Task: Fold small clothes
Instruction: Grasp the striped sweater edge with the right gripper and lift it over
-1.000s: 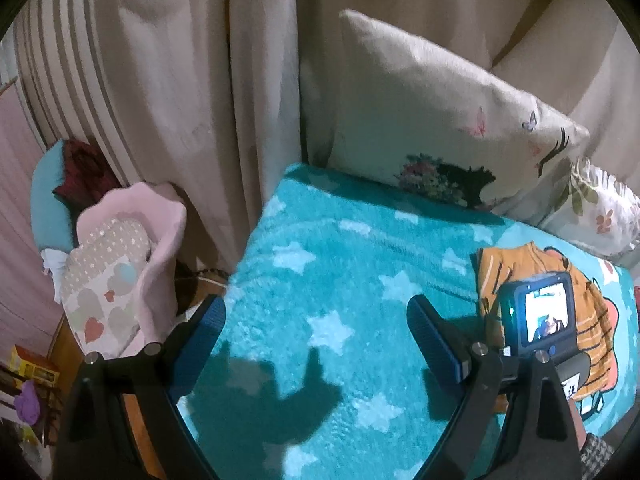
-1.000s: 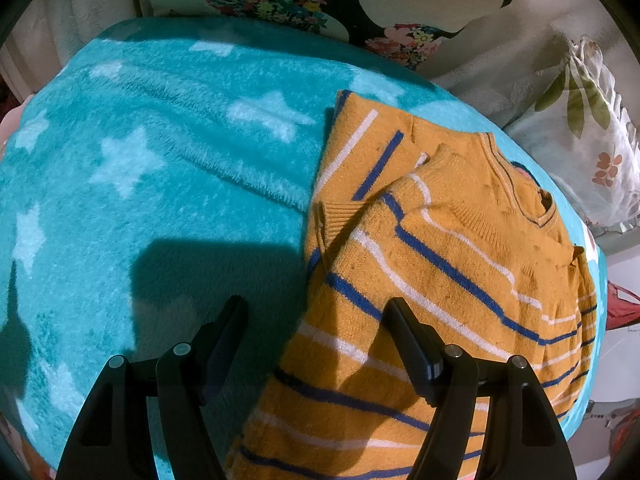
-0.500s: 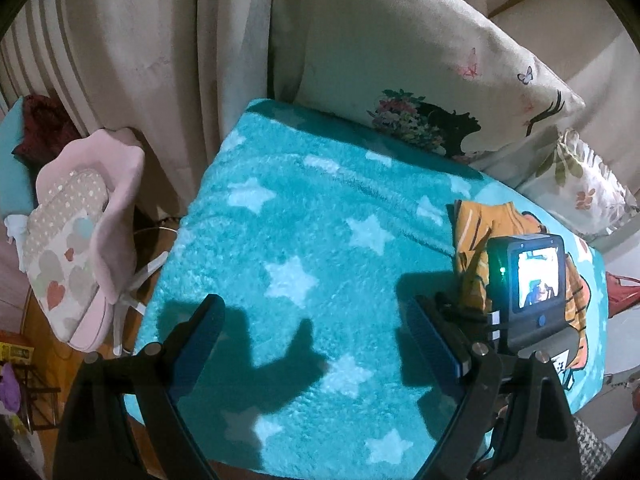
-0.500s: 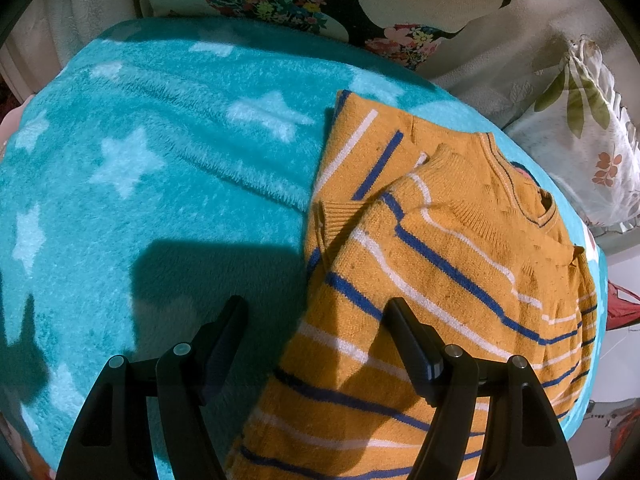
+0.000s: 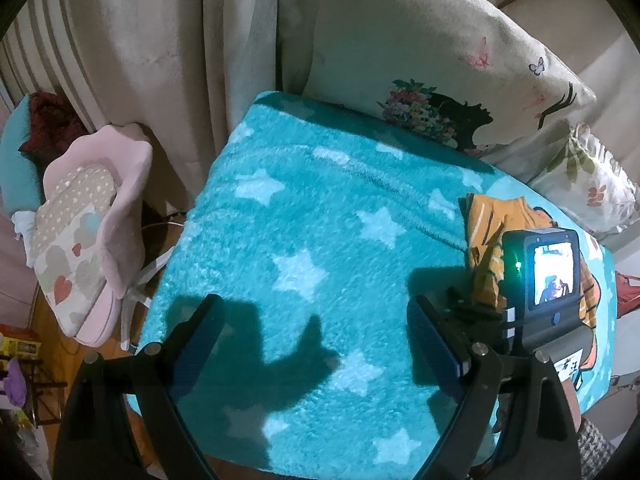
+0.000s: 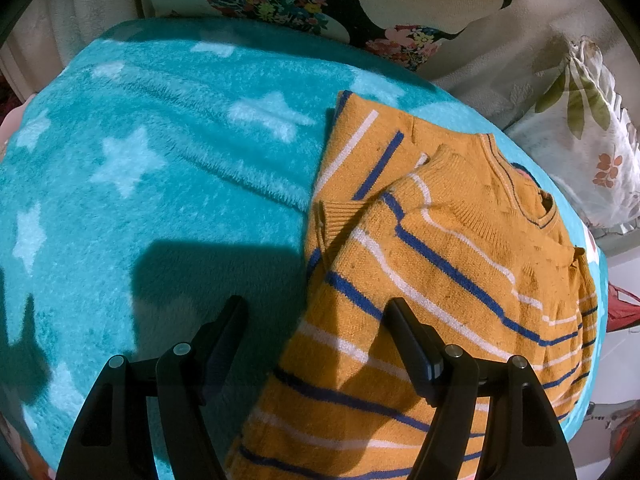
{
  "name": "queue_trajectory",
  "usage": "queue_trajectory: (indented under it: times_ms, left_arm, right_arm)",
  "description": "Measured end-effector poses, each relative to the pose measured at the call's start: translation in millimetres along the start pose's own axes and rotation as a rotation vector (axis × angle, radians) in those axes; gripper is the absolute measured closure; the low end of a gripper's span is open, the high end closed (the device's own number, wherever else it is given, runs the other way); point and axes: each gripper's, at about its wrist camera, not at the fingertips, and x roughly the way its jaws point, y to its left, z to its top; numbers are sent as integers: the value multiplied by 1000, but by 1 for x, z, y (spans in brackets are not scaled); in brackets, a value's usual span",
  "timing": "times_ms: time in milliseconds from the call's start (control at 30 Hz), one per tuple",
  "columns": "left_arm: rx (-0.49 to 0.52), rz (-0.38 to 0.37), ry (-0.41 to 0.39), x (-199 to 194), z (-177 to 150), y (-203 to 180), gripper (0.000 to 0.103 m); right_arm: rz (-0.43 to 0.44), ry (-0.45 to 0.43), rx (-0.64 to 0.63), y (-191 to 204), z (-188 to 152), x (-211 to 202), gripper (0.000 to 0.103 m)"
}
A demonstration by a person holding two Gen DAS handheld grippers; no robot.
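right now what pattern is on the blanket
Teal blanket with pale stars, clearest in the left wrist view.

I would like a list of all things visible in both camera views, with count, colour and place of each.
sweater: one, orange with blue and white stripes, partly folded, on the blanket's right side.
blanket: one, turquoise with pale stars, covers the surface.
pillows: two, cream with prints, behind the blanket.
curtain: one, beige, far left.
chair: one, pink, left of the blanket.
left gripper: black, open, above bare blanket.
right gripper: black, open, over the sweater's left edge.
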Motion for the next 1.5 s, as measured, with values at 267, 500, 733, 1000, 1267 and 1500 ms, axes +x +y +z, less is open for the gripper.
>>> queue_trajectory:
  times_ms: [267,500,733,1000,1267,1500]
  left_arm:
    - [1,21,-2,1,-2,1,12]
    - [1,47,-22,-5,-6,-2,12]
    - [30,77,-53,-20,-15,-29,12]
    - [59,132,-98,-45,-38,-89,12]
    - [47,142,-95,-47,-67,-157,12]
    - [86,75,8,-3,-105,-232,12]
  right_arm:
    - [-1,0,-1,0,0,0,26]
    - [-42,-11,-29,6,-2,-5,55]
    - [18,-51,4,-20,-6,-18,81]
    - [248,-120,85,-77,-9,-41,84]
    - [464,-195,348,-227,-39,-57,85]
    - [431,-180,601,-373,-109,-16,85]
